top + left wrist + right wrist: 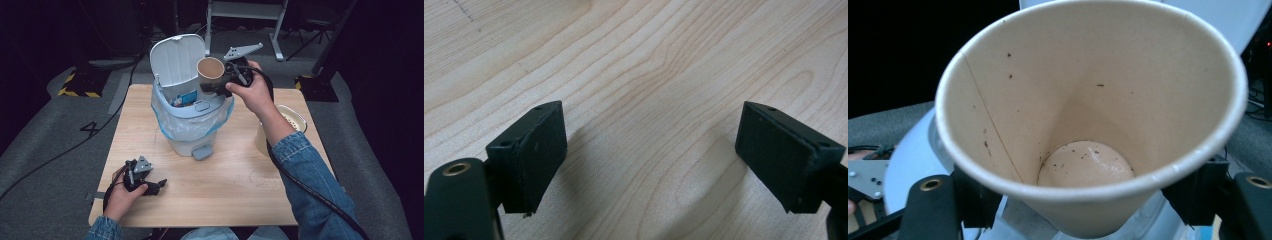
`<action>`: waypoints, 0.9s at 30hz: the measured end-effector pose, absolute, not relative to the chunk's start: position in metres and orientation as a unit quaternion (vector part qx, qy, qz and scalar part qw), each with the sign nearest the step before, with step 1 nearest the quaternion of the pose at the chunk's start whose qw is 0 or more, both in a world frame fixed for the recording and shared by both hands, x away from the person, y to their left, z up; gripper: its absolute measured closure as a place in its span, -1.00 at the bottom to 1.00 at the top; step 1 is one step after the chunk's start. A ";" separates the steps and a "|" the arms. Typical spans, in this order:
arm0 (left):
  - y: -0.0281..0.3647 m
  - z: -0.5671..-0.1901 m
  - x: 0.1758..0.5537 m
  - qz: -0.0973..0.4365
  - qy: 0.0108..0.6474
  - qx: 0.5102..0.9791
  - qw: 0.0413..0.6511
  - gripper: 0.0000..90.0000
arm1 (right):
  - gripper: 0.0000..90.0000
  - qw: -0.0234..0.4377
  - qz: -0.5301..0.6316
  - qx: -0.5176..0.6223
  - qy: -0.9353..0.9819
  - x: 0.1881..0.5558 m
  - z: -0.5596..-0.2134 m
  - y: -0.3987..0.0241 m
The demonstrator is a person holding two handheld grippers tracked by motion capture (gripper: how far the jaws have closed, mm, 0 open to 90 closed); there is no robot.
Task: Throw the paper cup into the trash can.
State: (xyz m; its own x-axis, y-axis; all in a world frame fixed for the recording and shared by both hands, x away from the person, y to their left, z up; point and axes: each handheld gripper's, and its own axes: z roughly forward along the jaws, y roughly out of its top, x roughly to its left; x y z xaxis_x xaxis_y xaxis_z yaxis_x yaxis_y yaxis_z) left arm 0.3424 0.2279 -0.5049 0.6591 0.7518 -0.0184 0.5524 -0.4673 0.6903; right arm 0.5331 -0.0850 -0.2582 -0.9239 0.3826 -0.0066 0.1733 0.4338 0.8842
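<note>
Pedal bin (192,125) on the wooden table (235,185), lid up, liner already holding rubbish. Paper cup (210,73) clamped in right gripper (216,86) above the opening, not yet dropped. Left gripper (150,187) spread, empty, resting aside.

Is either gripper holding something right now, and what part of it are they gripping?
The right gripper holds a paper cup by its lower side walls, above the open bin. The left gripper is open on the table.
</note>
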 end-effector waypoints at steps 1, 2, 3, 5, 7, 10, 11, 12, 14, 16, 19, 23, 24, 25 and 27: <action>0.228 -0.505 0.342 0.146 0.386 0.844 0.342 -0.70 | -0.37 0.105 0.503 0.167 0.842 0.534 -0.259 -0.083; 0.228 -0.505 0.342 0.146 0.386 0.845 0.342 -0.70 | -0.37 0.105 0.500 0.168 0.843 0.535 -0.260 -0.081; 0.228 -0.505 0.342 0.146 0.386 0.844 0.342 -0.70 | -0.37 0.105 0.498 0.169 0.844 0.535 -0.262 -0.079; 0.228 -0.505 0.343 0.146 0.385 0.845 0.341 -0.70 | -0.37 0.108 0.493 0.169 0.847 0.536 -0.263 -0.076; 0.228 -0.505 0.343 0.146 0.385 0.845 0.341 -0.70 | -0.37 0.108 0.484 0.170 0.852 0.536 -0.266 -0.072; 0.228 -0.505 0.343 0.146 0.385 0.845 0.341 -0.70 | -0.38 0.101 0.475 0.168 0.858 0.537 -0.268 -0.069; 0.228 -0.505 0.343 0.146 0.385 0.845 0.341 -0.70 | -0.38 0.094 0.470 0.166 0.862 0.537 -0.268 -0.068; 0.228 -0.505 0.343 0.147 0.385 0.845 0.341 -0.70 | -0.39 0.089 0.465 0.165 0.866 0.537 -0.269 -0.066; 0.228 -0.505 0.343 0.146 0.385 0.845 0.341 -0.70 | -0.47 0.085 0.452 0.161 0.873 0.538 -0.272 -0.064; 0.228 -0.505 0.343 0.146 0.385 0.845 0.341 -0.70 | -0.56 0.089 0.447 0.162 0.875 0.537 -0.274 -0.061; 0.228 -0.505 0.343 0.147 0.385 0.845 0.341 -0.70 | -0.64 0.093 0.448 0.157 0.875 0.535 -0.273 -0.060; 0.228 -0.505 0.343 0.147 0.385 0.845 0.341 -0.70 | -0.65 0.100 0.460 0.149 0.870 0.534 -0.272 -0.060; 0.228 -0.505 0.343 0.146 0.385 0.845 0.341 -0.70 | -0.65 0.099 0.465 0.150 0.867 0.534 -0.271 -0.060; 0.228 -0.505 0.343 0.147 0.385 0.845 0.341 -0.70 | -0.65 0.099 0.472 0.149 0.863 0.534 -0.270 -0.060; 0.228 -0.505 0.343 0.146 0.385 0.845 0.341 -0.70 | -0.65 0.103 0.482 0.145 0.858 0.533 -0.268 -0.061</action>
State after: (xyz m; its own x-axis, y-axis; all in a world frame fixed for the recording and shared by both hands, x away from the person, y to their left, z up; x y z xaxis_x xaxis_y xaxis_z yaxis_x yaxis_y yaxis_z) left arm 0.3426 0.2281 -0.5048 0.6608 0.7504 -0.0156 0.5504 -0.4705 0.6897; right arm 0.5328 -0.0607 -0.2684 -0.9366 0.3485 -0.0376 0.1494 0.4941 0.8565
